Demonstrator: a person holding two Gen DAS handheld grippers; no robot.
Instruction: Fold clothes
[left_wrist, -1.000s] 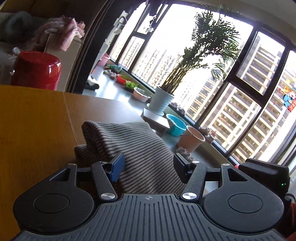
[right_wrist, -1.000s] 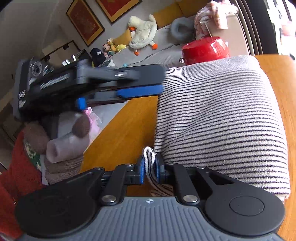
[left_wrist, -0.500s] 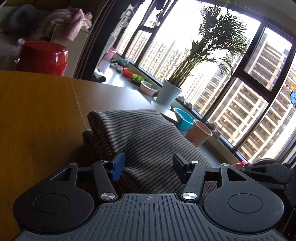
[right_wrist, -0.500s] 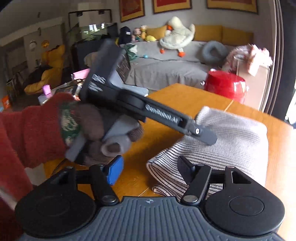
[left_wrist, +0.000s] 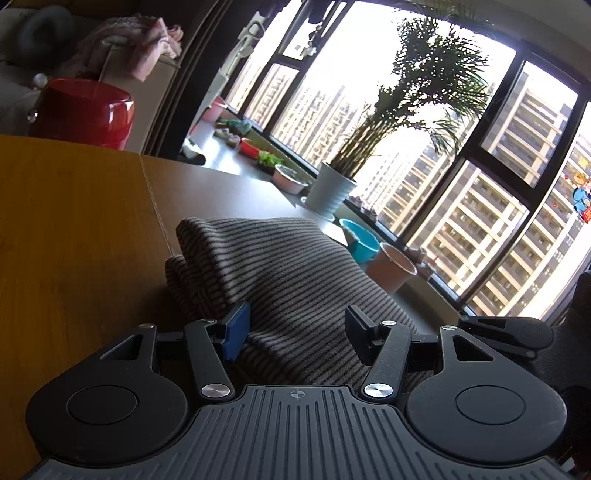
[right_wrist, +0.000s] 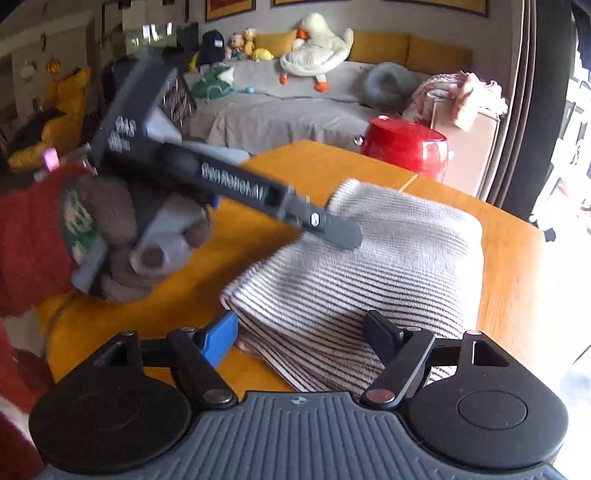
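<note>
A striped knit garment (right_wrist: 369, 266) lies folded in a thick stack on the wooden table (right_wrist: 325, 166). It also shows in the left wrist view (left_wrist: 280, 273), dark against the window light. My left gripper (left_wrist: 295, 328) is open and empty, hovering just over the garment's near side. In the right wrist view the left gripper's body (right_wrist: 221, 177) is held by a gloved hand above the garment's left part. My right gripper (right_wrist: 303, 332) is open and empty, with its jaws spread over the garment's near corner.
A red round container (right_wrist: 406, 147) stands beyond the table's far edge, also in the left wrist view (left_wrist: 85, 110). A sofa with plush toys (right_wrist: 314, 48) is behind. Plant pots (left_wrist: 332, 188) and bowls line the window ledge. The table edge (left_wrist: 258, 184) runs toward the window.
My right gripper was shut on the garment's edge one second ago; it has let go, opened and pulled back. My left gripper stayed open and tilted slightly over the stack.
</note>
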